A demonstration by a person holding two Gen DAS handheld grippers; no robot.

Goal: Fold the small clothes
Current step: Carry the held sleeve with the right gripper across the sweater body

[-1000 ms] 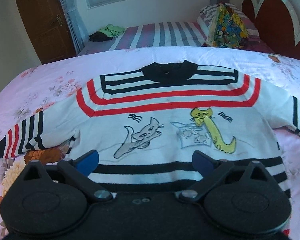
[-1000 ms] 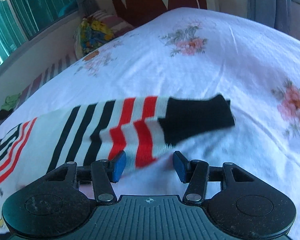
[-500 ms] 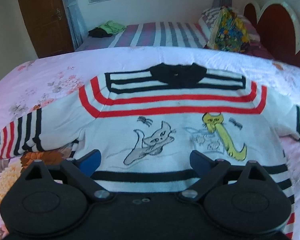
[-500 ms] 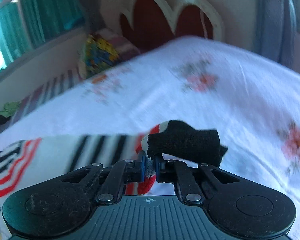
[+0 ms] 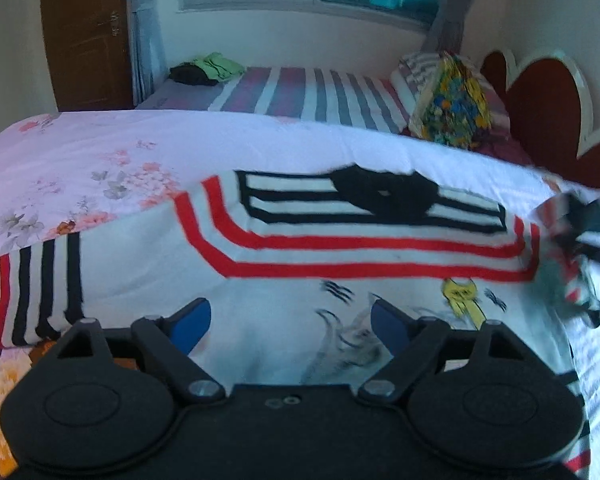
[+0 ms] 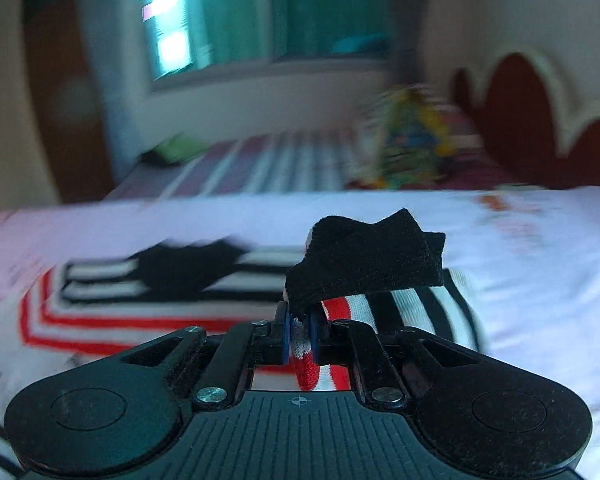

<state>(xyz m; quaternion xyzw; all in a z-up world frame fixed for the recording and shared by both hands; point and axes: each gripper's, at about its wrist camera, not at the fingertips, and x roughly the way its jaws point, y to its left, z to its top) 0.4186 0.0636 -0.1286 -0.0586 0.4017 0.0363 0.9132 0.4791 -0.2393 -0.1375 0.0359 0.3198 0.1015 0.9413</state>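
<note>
A small white sweater with red and black stripes, a black collar and cat drawings lies face up on the bed. My left gripper is open and empty, low over the sweater's front. My right gripper is shut on the sweater's right sleeve near its black cuff and holds it lifted over the body. The lifted sleeve shows blurred at the right of the left wrist view. The left sleeve lies spread flat.
The floral bedspread runs to the left and far side. A second bed with a striped sheet, a colourful pillow and a pile of clothes stands behind. A red headboard is at the right.
My right gripper closed on the right sleeve, lifted it and swung it leftward over the sweater's body. My left gripper moved forward over the sweater and stayed open.
</note>
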